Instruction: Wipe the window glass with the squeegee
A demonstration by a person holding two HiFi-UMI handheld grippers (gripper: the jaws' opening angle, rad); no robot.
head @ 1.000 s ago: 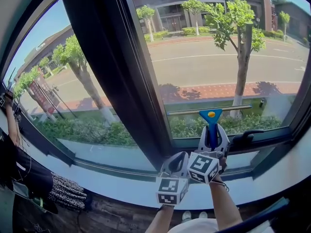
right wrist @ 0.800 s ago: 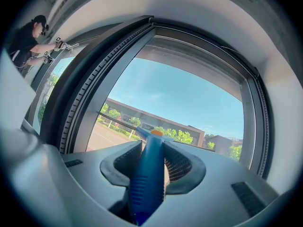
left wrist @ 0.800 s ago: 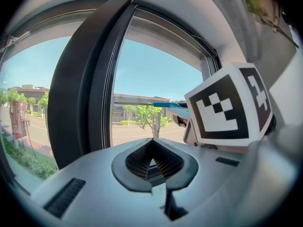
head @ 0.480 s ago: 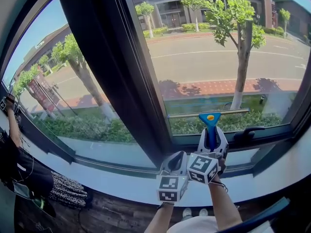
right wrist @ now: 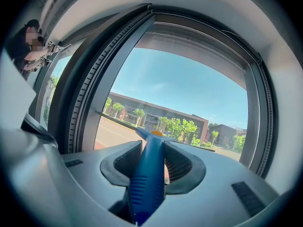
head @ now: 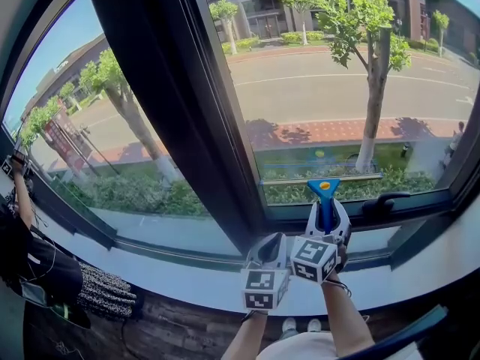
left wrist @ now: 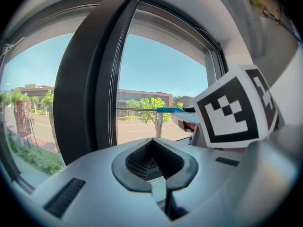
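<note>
Window glass (head: 337, 88): big right pane; street, trees and bldgs seen thru it. A 2nd pane sits left of the post.
Frame post (head: 172, 103): wide dark upright btwn the two panes, leaning in head view.
Sill (head: 150, 272): pale ledge along the bottom of the window; both grippers are over it.
Person (head: 19, 223): far left edge, dark clothes, one arm raised at the left pane.
Squeegee (head: 325, 193): blue handle w/ orange dot at the head, handle upright. Thin blade bar runs horiz. low on the right pane, just above the bottom frame. Blade is at the glass; actual contact not clear.
Right gripper (head: 327, 214): below the blade, fingers clamped on the squeegee handle from both sides; handle runs up btwn the pads in right gripper view. Marker cube faces the camera.
Left gripper (head: 271, 244): just beside the right one, lower-left of it, apart from the squeegee. Fingers together, nothing btwn them.
Window handle (head: 382, 201): small dark lever on the bottom frame, right of the squeegee.
</note>
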